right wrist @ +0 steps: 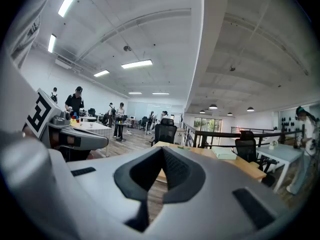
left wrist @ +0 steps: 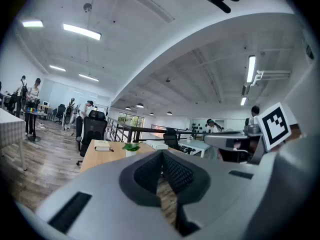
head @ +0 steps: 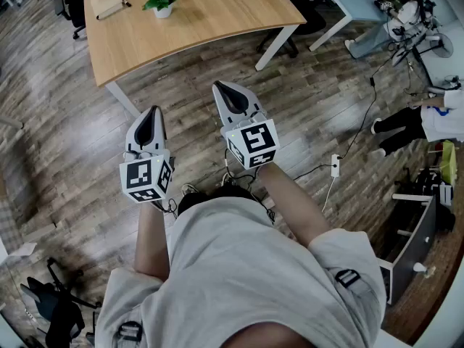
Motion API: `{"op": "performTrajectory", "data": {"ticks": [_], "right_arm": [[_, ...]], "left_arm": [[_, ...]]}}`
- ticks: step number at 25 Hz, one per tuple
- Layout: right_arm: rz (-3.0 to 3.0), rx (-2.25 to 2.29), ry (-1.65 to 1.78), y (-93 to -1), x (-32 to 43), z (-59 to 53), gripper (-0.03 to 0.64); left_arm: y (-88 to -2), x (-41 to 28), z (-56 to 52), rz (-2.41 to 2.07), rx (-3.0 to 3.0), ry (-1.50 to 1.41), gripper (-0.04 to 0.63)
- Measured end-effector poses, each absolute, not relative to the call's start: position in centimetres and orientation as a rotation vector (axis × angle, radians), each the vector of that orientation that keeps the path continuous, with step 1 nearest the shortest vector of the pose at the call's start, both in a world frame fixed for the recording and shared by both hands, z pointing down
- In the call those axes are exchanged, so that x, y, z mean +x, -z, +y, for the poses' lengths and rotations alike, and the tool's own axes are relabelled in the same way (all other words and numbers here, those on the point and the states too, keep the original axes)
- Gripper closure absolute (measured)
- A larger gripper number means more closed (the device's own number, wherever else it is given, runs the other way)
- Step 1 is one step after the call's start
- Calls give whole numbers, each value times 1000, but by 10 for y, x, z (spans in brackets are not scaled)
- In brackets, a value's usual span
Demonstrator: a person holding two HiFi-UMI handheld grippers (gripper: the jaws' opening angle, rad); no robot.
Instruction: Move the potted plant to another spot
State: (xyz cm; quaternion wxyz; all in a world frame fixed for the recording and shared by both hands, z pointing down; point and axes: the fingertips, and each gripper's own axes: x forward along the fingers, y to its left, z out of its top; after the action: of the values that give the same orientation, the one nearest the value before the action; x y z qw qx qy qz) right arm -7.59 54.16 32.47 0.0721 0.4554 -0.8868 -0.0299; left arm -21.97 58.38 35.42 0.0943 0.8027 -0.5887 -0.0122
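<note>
Head view / plant: the potted plant (head: 161, 2) stands upright on the far part of the wooden desk (head: 217, 20), just right of a notebook (head: 106, 3). It is well apart from both claws.
Head view / claws: your left gripper (head: 151, 116) and right gripper (head: 228, 91) are held out over the plank floor (head: 65, 143), on the near side of the desk. Both are clenched and carry nothing.
Left gripper view / claw: jaws are pressed together with nothing between them, aimed at the desk.
Left gripper view / plant: it is far ahead, just above the jaw tips (left wrist: 131, 147), with the notebook to its left.
Right gripper view / claw: jaws are together and empty, and the left gripper shows at the left edge.
Right gripper view / plant: you can't pick it out here; only the desk top shows ahead.
Handling: likely light. The small white pot looks rigid and probably smooth, so it could slip, and it tips easily. The leaves are soft and won't bear load.
Grip point: open up first, then take the pot wall across its middle, below the foliage. Don't clamp the leaves.
</note>
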Motion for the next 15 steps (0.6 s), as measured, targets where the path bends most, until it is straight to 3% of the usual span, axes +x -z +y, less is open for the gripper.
{"op": "performTrajectory", "data": {"ticks": [10,13,15], "right_arm": [[-2655,1325,13,-359,-73,551,612],[-2653,1276,-29,-373,-70,546,537],[-2654,1266,-47,-378,-68,537,528]], "left_arm": [[-385,-219,583,-1657,2366,-30,583],[-394,-216,577,-1639,2358,-48,583],[-398,-213,569,-1637,2347,-60,583]]}}
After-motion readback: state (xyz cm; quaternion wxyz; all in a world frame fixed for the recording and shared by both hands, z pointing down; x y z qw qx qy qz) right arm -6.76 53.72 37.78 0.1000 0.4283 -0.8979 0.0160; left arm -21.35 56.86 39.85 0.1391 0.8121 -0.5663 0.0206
